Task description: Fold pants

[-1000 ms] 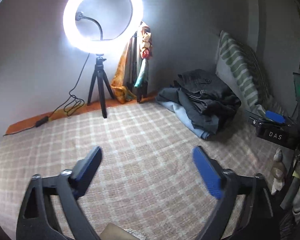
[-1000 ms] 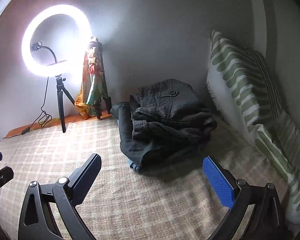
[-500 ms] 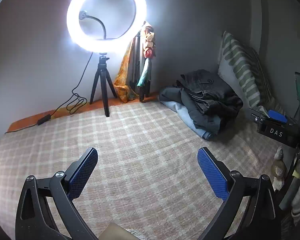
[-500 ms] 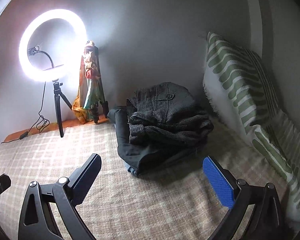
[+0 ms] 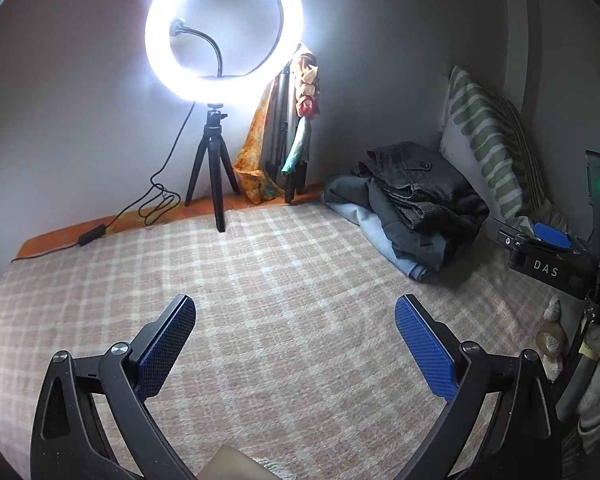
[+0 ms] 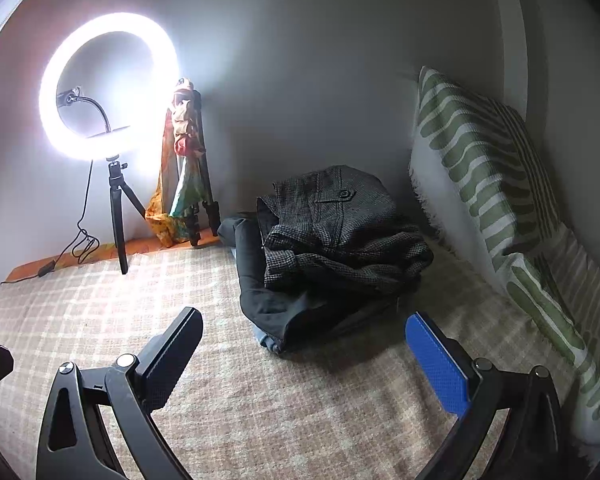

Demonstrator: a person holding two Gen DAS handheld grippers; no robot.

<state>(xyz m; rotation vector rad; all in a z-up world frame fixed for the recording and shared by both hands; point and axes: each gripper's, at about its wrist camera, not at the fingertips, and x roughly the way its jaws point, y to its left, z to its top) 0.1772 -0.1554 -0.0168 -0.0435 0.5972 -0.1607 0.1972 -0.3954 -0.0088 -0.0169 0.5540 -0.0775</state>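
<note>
Nearing the pants pile (image 6: 332, 248) at the bed's (image 6: 300, 408) far right, the right gripper (image 6: 304, 354) is hovering, jaws spread wide and empty; the left gripper (image 5: 296, 342) is likewise gaping, holding nothing.

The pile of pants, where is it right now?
The pile of pants lies at the far right of the checked blanket, between the draped tripod and the striped pillow, untouched.

Bed cover (image 5: 260, 288): woven cloth, matt, coarse check weave. Pile of pants (image 6: 340, 240): top pair rough houndstooth cloth, beneath it smooth dark cloth and pale denim. Left gripper (image 5: 296, 344) and right gripper (image 6: 304, 356): matt black plastic frames, metal screw heads, blue textured pads (image 6: 436, 364).
</note>
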